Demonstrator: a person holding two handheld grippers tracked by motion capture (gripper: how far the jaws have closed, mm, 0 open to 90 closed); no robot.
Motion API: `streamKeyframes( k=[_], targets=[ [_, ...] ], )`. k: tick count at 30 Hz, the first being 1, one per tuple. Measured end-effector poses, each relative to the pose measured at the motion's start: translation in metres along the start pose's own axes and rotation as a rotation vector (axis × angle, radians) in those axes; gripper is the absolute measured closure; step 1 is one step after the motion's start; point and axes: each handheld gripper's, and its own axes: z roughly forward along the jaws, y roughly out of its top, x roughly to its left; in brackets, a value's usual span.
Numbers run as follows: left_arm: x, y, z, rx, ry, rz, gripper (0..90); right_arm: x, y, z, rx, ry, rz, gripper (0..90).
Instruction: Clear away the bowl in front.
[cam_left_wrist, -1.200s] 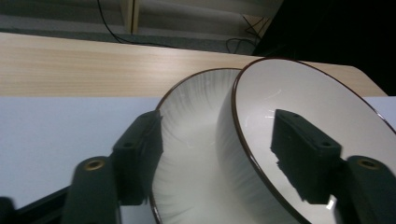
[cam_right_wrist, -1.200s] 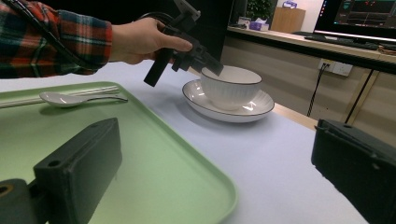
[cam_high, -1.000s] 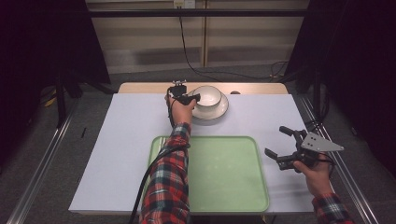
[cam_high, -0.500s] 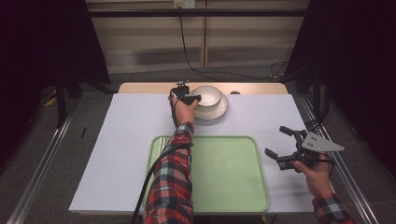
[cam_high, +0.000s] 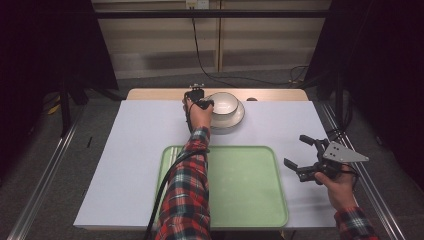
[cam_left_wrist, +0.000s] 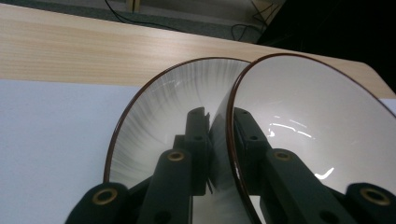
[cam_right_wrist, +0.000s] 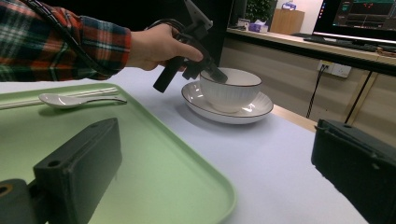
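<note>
Upper centre of the high view: the left gripper (cam_high: 206, 104) clamps the bowl (cam_high: 224, 103) rim, bowl sitting on its plate (cam_high: 237, 118) — grasp looks made. Next, likely a steady lift. Right gripper (cam_high: 306, 157) gapes empty, lower right.

A white, ribbed ceramic bowl with a thin brown rim (cam_high: 225, 102) is sitting upright on a matching white ceramic saucer-plate with a brown rim (cam_high: 237, 119) at the far middle of the desk. The bowl's near-left wall is standing between the left gripper's (cam_high: 204, 103) closed jaws, its glossy inside catching light.
</note>
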Motion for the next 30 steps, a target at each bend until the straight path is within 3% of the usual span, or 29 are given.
streamKeyframes(
  k=[3, 5, 9, 12, 17, 30],
  targets=[
    [0.0, -0.001, 0.001, -0.006, 0.005, 0.007, 79.9, 0.0, 0.0, 0.0, 0.0, 0.003, 0.0, 1.1],
    [0.001, -0.001, 0.001, -0.002, -0.012, -0.014, 80.5, 0.0, 0.0, 0.0, -0.002, -0.004, 0.001, 1.1],
    [0.002, 0.002, -0.003, -0.012, -0.02, -0.008, 82.0, 0.0, 0.0, 0.0, -0.003, -0.003, 0.008, 1.1],
    [0.003, 0.003, -0.005, 0.006, -0.02, 0.004, 81.9, -0.001, 0.0, 0.0, 0.0, 0.002, -0.004, 1.1],
    [0.006, 0.004, -0.01, 0.001, -0.035, -0.018, 81.9, 0.0, 0.0, 0.0, -0.002, -0.004, 0.006, 1.1],
    [0.008, 0.014, -0.045, -0.005, -0.063, 0.034, 81.8, -0.001, 0.0, 0.0, 0.0, -0.004, 0.0, 1.1]
  ],
)
